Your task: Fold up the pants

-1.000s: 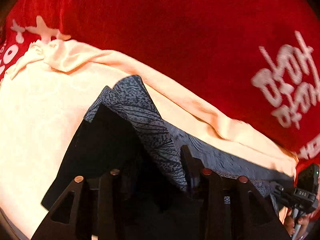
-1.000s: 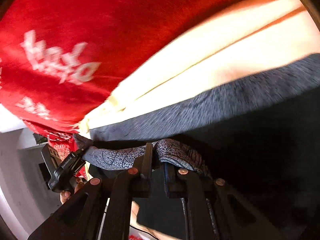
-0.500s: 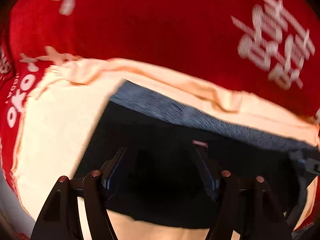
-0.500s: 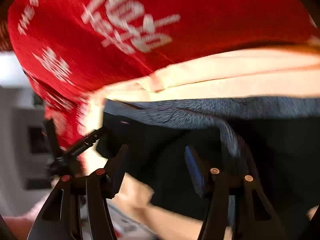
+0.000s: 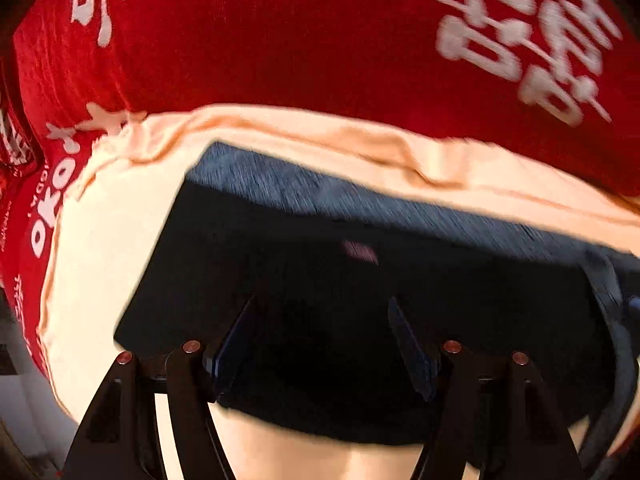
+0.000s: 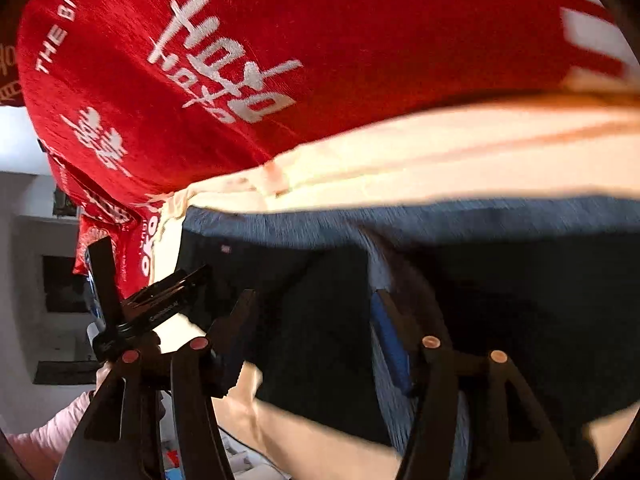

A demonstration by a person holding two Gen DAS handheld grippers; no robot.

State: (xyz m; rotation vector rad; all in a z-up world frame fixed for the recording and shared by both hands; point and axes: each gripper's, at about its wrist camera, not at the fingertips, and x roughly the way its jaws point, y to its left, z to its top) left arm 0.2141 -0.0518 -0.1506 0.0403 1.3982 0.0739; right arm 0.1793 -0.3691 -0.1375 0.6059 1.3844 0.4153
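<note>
The dark pants (image 5: 320, 264) lie folded flat on a cream cloth (image 5: 108, 240), with a grey-blue band along their far edge (image 5: 304, 192). They also show in the right wrist view (image 6: 500, 280). My left gripper (image 5: 322, 308) is open and empty, its jaws wide apart just above the pants. My right gripper (image 6: 316, 300) is open too, over the pants, with a grey fold of fabric (image 6: 380, 264) lying by its right finger. The left gripper also shows in the right wrist view (image 6: 132, 304) at the pants' left end.
A red cloth with white lettering (image 5: 320, 40) covers the surface beyond the cream cloth, and it shows in the right wrist view (image 6: 240, 60). A white wall and a dark opening (image 6: 60, 284) lie to the left. A pink sleeve (image 6: 44, 436) is at the lower left.
Both grippers have opened and let go of the pants. The raised patterned edge has dropped and the pants now lie flat. Both grippers have pulled back a little.
</note>
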